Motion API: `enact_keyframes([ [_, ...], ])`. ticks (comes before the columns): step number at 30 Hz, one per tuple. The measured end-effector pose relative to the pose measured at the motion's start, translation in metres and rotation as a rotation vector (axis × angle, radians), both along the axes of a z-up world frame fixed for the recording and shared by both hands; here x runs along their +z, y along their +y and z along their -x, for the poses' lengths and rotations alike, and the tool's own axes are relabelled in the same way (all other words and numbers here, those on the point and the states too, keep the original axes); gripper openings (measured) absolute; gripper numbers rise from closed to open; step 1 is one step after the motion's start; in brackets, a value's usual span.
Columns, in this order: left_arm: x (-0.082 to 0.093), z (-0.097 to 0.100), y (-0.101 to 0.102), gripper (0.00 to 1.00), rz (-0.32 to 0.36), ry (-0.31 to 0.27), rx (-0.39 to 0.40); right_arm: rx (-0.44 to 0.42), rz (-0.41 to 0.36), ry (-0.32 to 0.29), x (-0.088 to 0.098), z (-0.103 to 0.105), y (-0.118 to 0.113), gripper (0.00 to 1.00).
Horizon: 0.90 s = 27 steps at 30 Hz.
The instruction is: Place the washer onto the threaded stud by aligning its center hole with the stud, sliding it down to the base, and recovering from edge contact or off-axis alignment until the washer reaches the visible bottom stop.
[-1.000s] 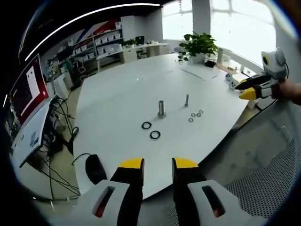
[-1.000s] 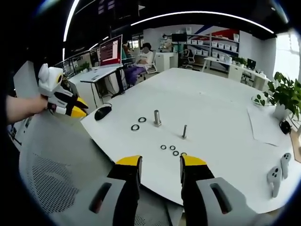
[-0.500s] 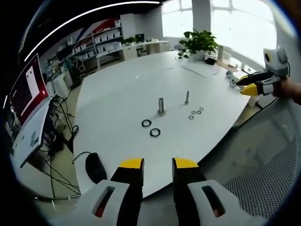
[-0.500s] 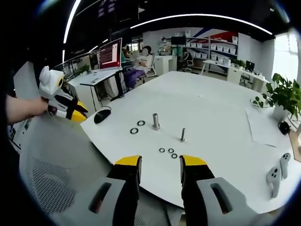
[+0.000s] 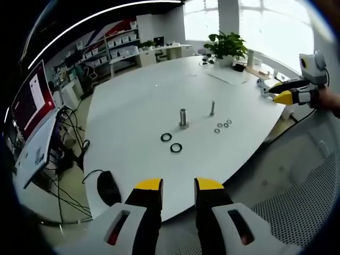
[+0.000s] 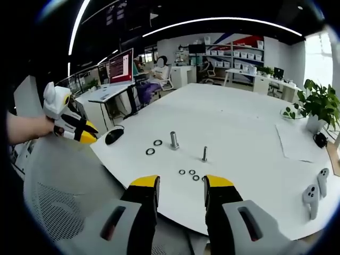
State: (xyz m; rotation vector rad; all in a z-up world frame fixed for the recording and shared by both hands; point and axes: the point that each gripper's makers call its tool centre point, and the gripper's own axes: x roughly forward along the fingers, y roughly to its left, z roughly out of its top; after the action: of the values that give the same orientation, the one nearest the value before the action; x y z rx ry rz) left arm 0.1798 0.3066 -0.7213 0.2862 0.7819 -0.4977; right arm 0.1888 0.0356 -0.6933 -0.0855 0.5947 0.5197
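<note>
Three small silver metal washers lie flat in a loose cluster on the white table, just beside the thin upright threaded stud, whose long axis stands vertical and bare, no washer on it yet; in the right gripper view the cluster sits straight ahead of the yellow-tipped right gripper, nearer to it than the stud behind, so the right hand looks the better placed for a pick; in the left gripper view the same washers lie ahead and off to the right of the left gripper, with the stud beyond; both grippers hang off the table edge, jaws apart and holding nothing; a thicker steel post and two dark rubber rings stand near.
</note>
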Motion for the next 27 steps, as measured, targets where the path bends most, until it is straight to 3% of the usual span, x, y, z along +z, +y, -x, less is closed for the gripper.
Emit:
enact_keyframes([
  [27,0.0003,-0.0008,-0.0025,0.21,-0.010,-0.003,-0.027,-0.015,-0.001,0.018,-0.0033,-0.0005,-0.0023,0.36],
])
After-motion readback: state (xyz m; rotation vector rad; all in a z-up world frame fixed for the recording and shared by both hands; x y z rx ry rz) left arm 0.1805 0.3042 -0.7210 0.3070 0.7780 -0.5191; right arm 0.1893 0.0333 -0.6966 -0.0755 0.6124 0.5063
